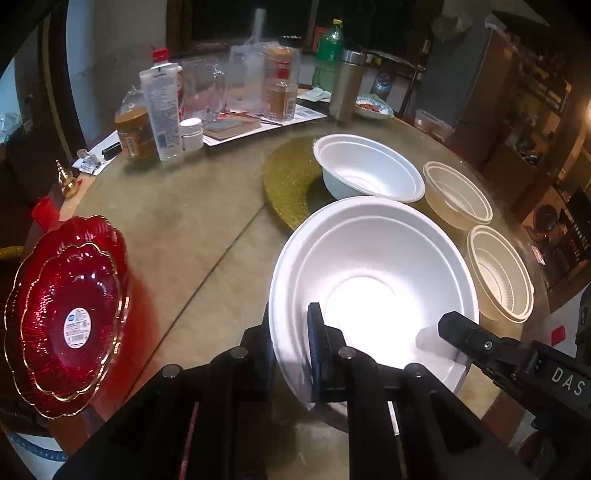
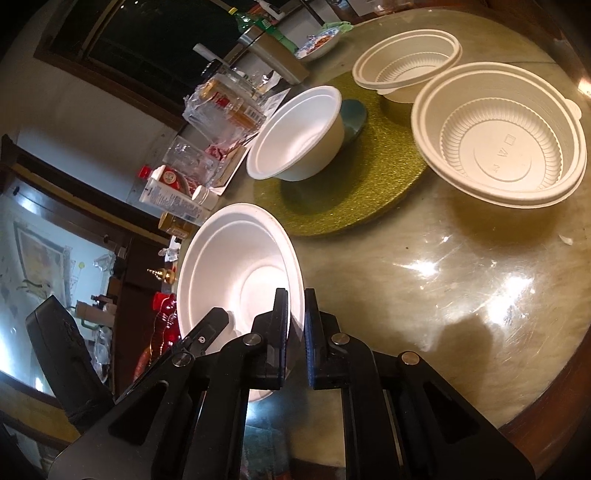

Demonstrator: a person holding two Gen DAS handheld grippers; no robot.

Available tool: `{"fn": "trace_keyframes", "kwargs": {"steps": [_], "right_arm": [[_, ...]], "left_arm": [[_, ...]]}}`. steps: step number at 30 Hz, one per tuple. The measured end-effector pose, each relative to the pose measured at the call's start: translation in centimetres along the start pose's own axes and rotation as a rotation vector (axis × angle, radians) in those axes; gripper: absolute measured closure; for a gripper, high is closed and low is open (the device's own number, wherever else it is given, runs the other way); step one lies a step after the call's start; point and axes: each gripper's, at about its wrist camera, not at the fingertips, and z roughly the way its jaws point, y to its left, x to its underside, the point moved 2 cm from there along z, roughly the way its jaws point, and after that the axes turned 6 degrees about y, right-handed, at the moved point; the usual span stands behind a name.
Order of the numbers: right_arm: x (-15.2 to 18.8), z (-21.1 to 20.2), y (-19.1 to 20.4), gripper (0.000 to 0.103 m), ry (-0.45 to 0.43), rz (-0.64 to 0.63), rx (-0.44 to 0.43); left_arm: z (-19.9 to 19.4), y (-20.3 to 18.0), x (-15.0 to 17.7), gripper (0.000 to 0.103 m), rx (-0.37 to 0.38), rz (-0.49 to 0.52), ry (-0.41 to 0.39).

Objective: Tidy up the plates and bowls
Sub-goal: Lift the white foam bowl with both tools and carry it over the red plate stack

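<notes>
Left wrist view. Left tongs [image 1: 291,328] were pinching the near-left rim of the large white bowl [image 1: 373,295], one finger outside the wall, one inside. The right tongs [image 1: 448,325] reached in from the right onto the same bowl's near-right rim. The bowl sat near, just in front of the gold mat [image 1: 291,177]. Risk, as judged: two grips on one thin foam rim. Any uneven pull could crack or fold it, or let the bowl slip. A second white bowl [image 1: 369,170] stood on the mat; two cream ribbed bowls [image 1: 458,195] lay right, so a wide swing could knock them. Red glass plates [image 1: 70,317] sat stacked at far left, near the counter [image 1: 177,221] edge.

Right wrist view. Right tongs [image 2: 295,317] were closed on the bowl's rim, the bowl appearing tilted. The counter was round, glossy, scratched and glaring, probably slippery. Bottles and jars [image 2: 173,199] crowded its far side. The room was dim, with a dark window [image 2: 147,33].
</notes>
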Motion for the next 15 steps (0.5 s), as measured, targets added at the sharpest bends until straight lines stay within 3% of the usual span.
{"fn": "trace_keyframes", "kwargs": {"steps": [15], "right_arm": [[1.3, 0.8, 5.4, 0.096, 0.017, -0.103, -0.031]], "left_arm": [[-3.3, 4.0, 0.1, 0.09, -0.024, -0.053, -0.063]]}}
